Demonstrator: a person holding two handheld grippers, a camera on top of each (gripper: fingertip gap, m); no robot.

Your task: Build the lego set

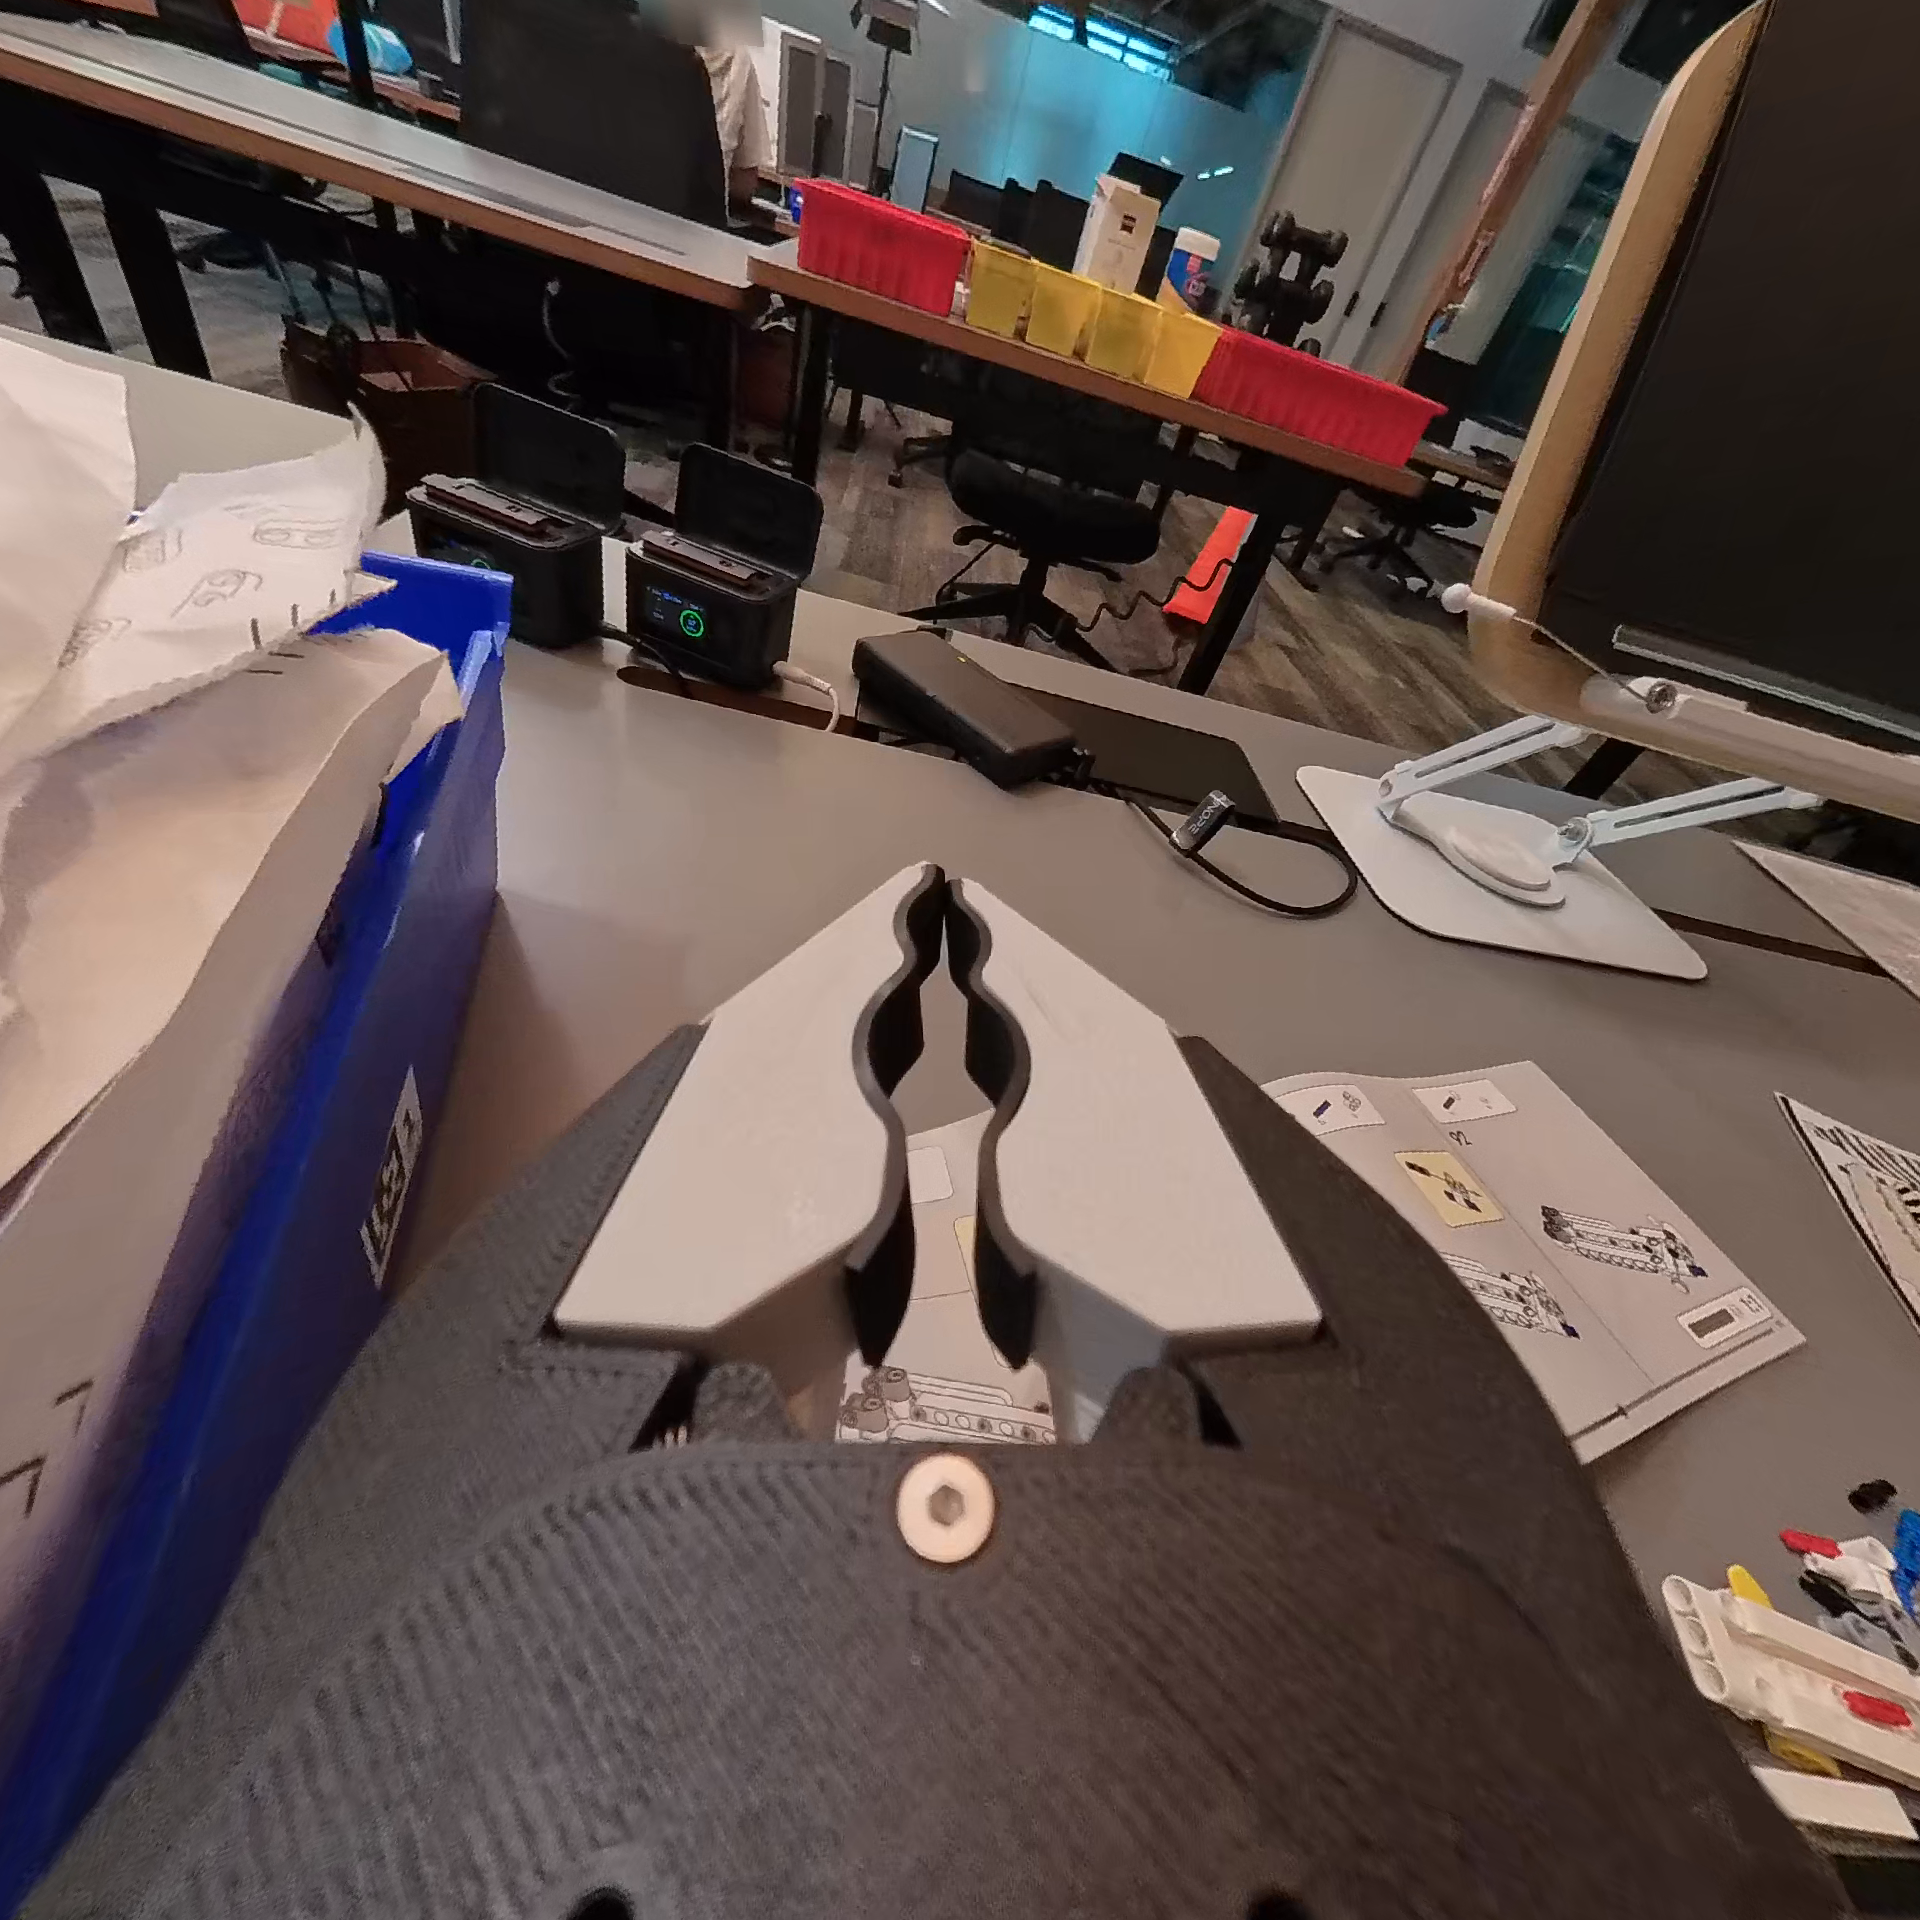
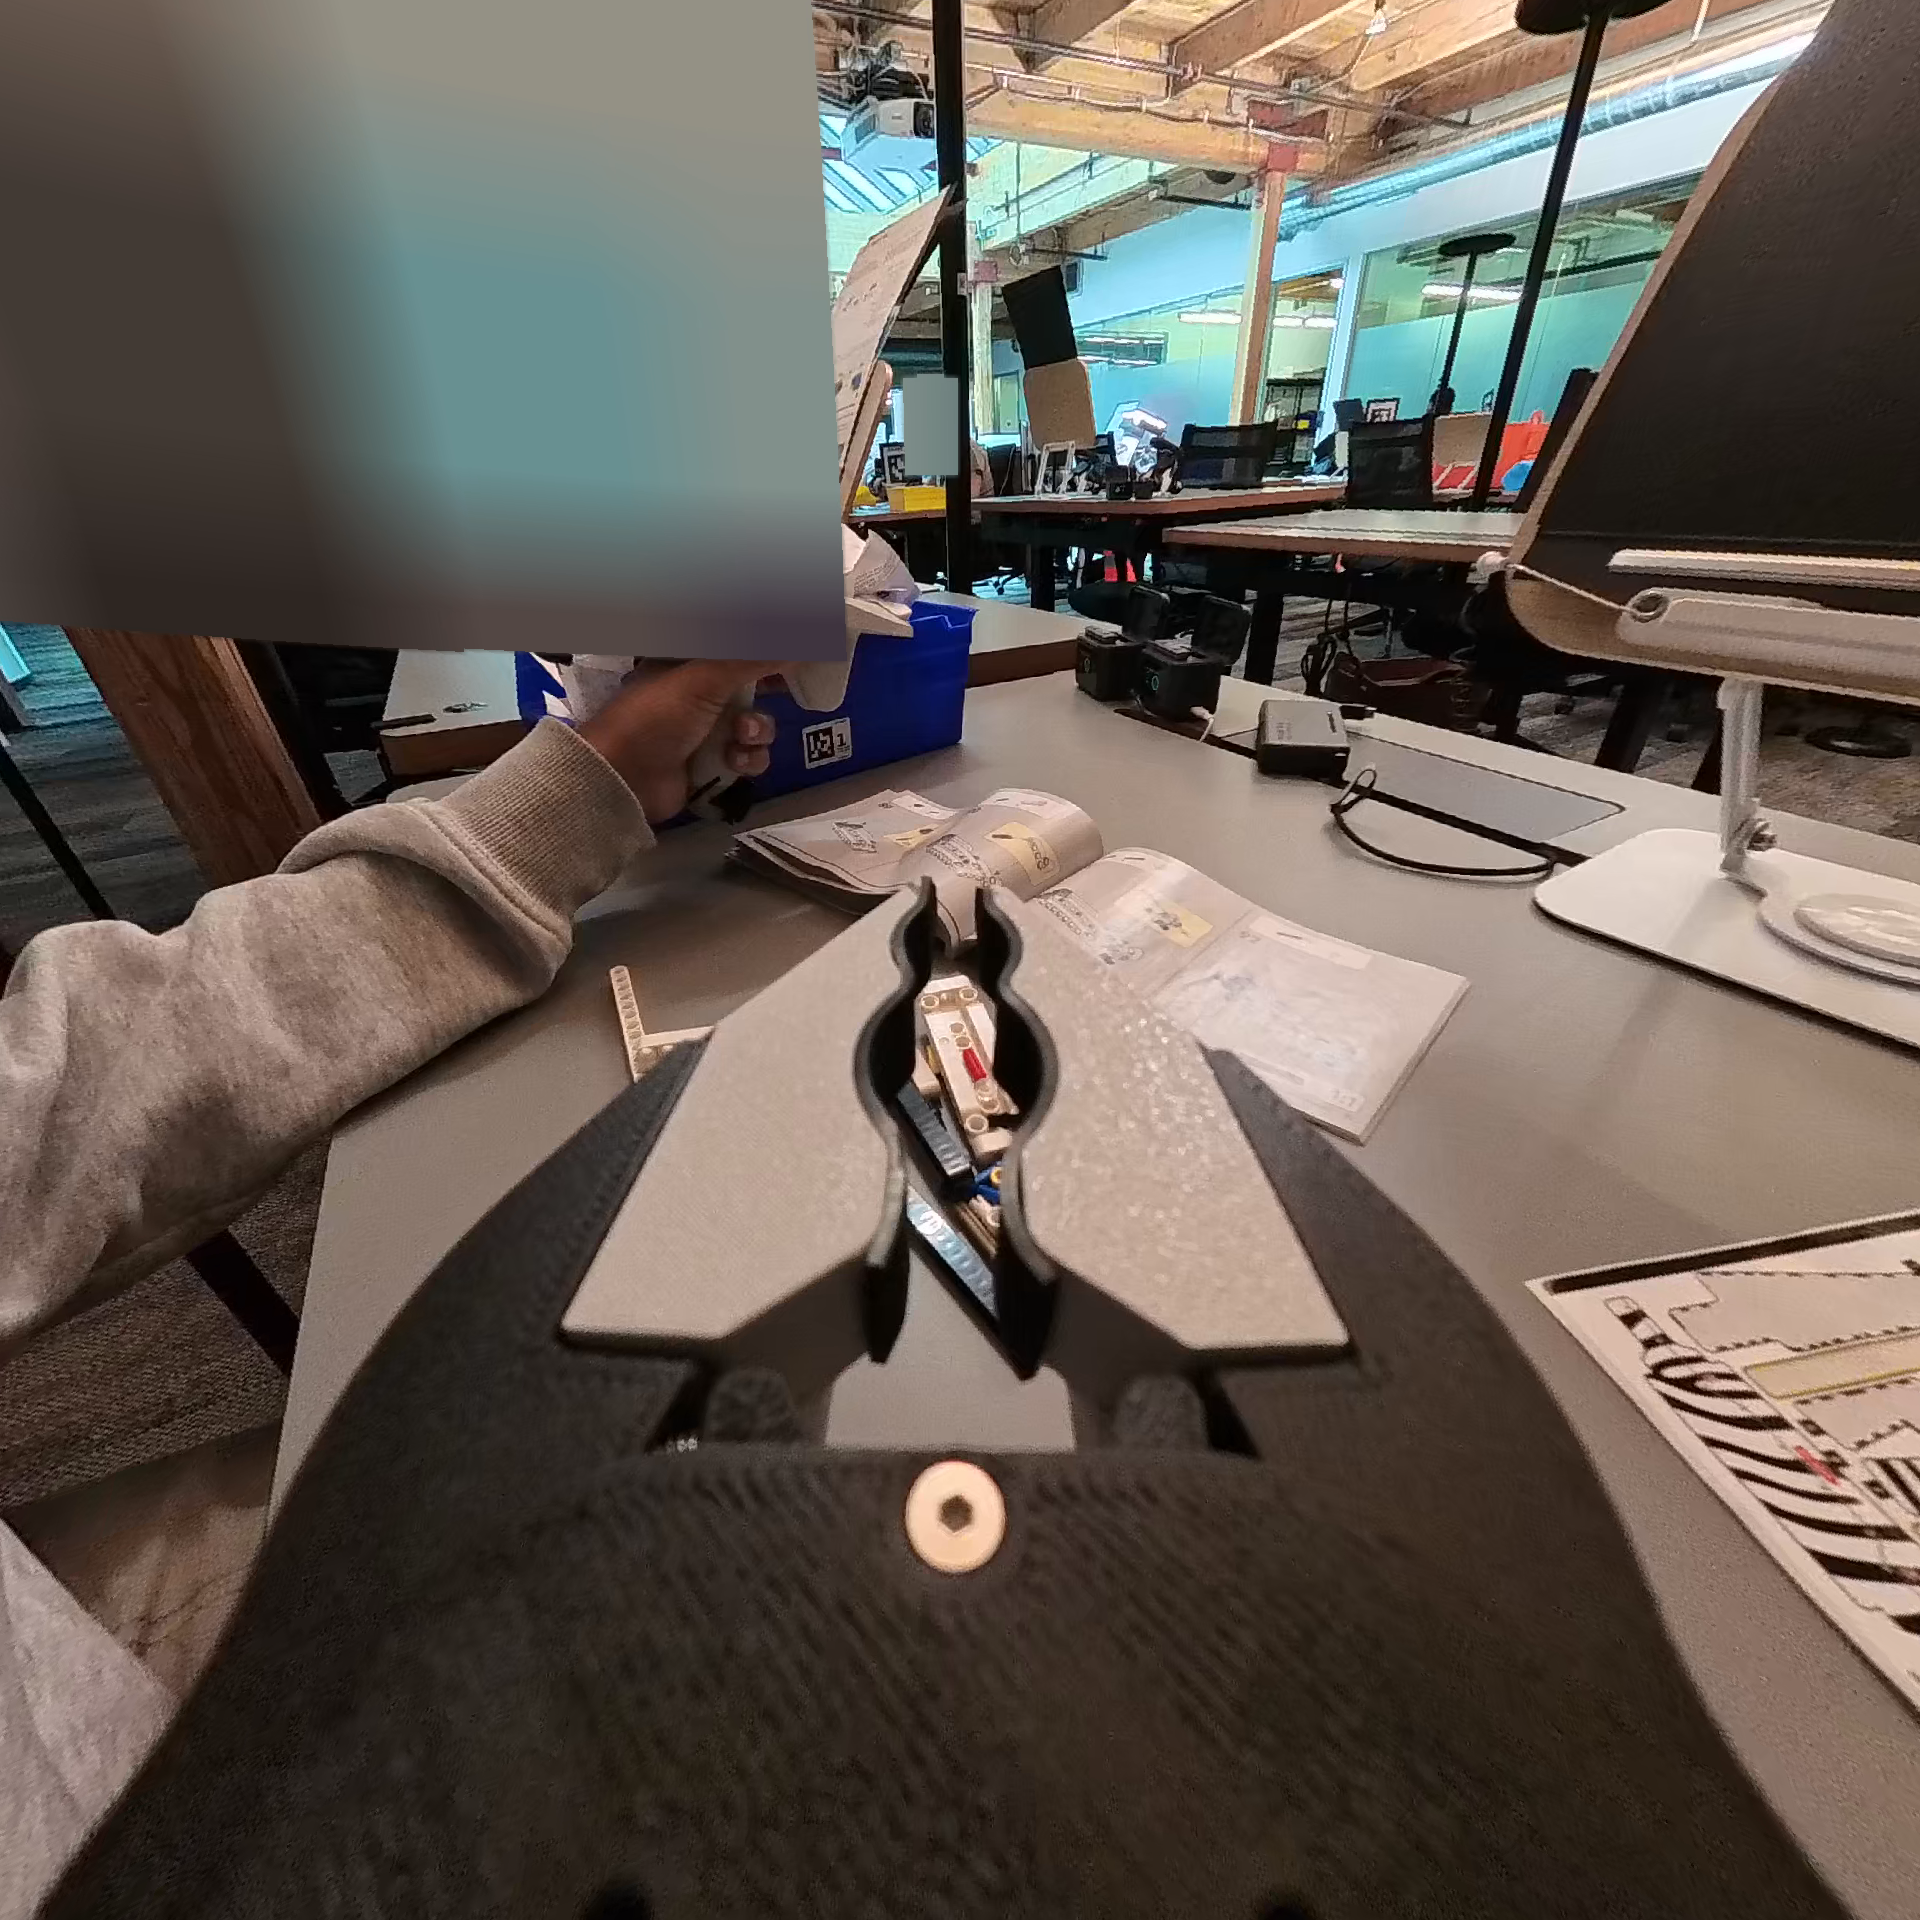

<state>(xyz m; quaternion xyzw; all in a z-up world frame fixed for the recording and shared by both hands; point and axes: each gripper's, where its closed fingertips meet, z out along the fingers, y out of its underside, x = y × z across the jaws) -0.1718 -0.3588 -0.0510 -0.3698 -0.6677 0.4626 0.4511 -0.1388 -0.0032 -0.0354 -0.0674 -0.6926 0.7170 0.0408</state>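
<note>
Grey desk (image 2: 1558,1143): lego model (image 2: 961,1049) lies lengthwise between right gripper (image 2: 953,904) fingers.

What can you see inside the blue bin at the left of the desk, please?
Torn white paper bags fill the blue bin and spill above its rim. They cover whatever lies beneath, so any loose pieces there cannot be seen.

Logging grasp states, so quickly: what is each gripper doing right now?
Left gripper: shut, jaws meeting at the tips, holding nothing.
Right gripper: nearly shut, small tip gap, nothing visibly gripped; lego assembly shows behind it.
</note>
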